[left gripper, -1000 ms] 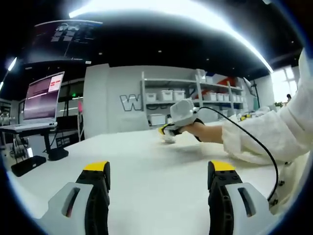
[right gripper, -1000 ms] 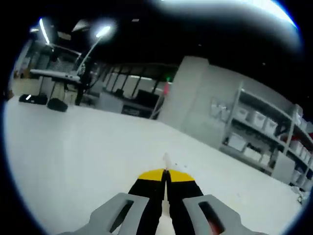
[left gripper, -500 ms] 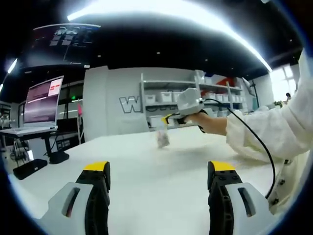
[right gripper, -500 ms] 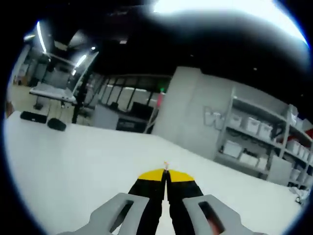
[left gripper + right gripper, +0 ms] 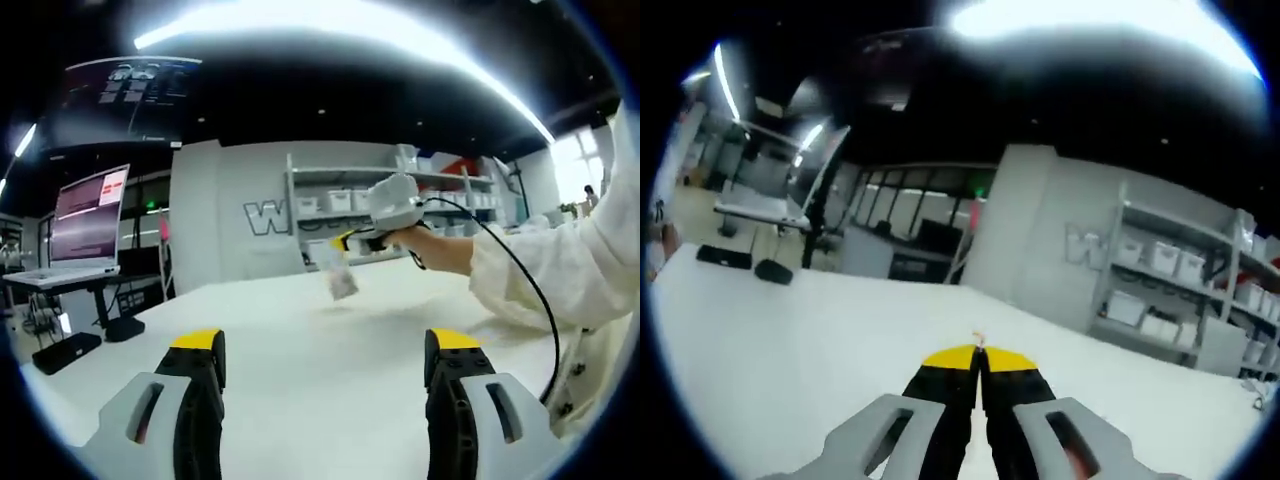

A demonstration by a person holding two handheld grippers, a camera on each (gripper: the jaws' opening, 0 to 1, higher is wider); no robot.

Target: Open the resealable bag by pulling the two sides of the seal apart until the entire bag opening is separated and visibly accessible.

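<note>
While the resealable bag point(image 5: 338, 276) is held pinched in the right gripper point(image 5: 347, 241) above the table's point(image 5: 300, 340) far edge, the left gripper point(image 5: 325, 345) is kept spread wide; the free seal side must be gripped next.

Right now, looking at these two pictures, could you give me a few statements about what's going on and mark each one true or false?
1. The right gripper holds the bag up off the table. True.
2. The left gripper has its fingers clamped on the bag. False: they stand wide apart, holding nothing.
3. The right gripper's fingers are pressed together. True.
4. The bag lies flat on the table. False: it hangs in the air.
5. A lit monitor stands beyond the table. True.
</note>
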